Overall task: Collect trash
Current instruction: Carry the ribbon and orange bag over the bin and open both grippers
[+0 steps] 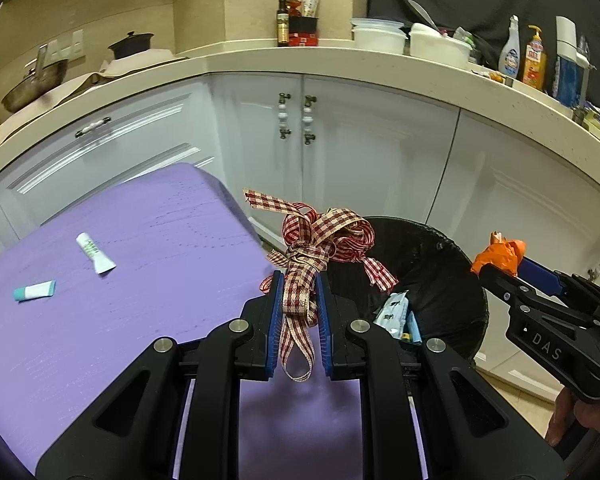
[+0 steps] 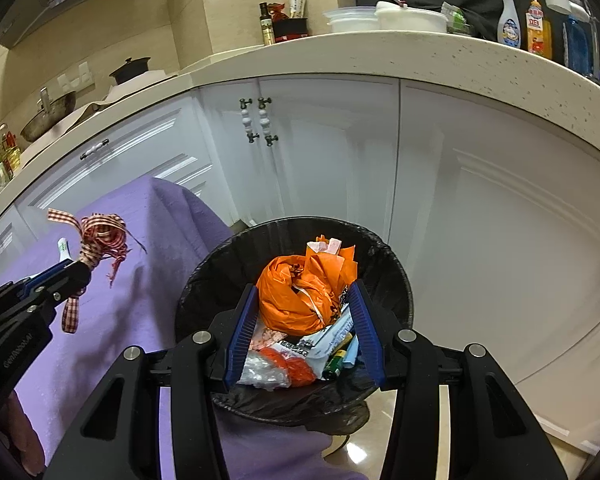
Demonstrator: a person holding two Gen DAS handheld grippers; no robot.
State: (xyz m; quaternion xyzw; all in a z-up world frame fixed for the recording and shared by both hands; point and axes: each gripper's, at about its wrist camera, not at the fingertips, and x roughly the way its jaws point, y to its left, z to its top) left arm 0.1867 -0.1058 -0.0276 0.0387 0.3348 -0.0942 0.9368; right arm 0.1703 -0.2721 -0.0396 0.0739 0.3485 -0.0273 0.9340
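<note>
Purple cloth-covered tabletop (image 1: 120,280): only the left wrist view shows two small white tubes (image 1: 95,253) lying on it, well apart.
Round black-lined trash bin (image 2: 396,280): beside the tabletop's edge, holding wrappers and packets.
Right gripper (image 2: 304,300): clamped on a crumpled orange plastic bag (image 2: 296,296) over the bin.
Left gripper (image 1: 299,300): clamped on a red-and-cream checked ribbon bundle (image 1: 324,236) at the tabletop's edge.

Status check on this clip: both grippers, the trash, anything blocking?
Left gripper clamps checked ribbon. Right gripper holds orange bag over black bin. Two tubes left on purple cloth. Nothing blocking.
</note>
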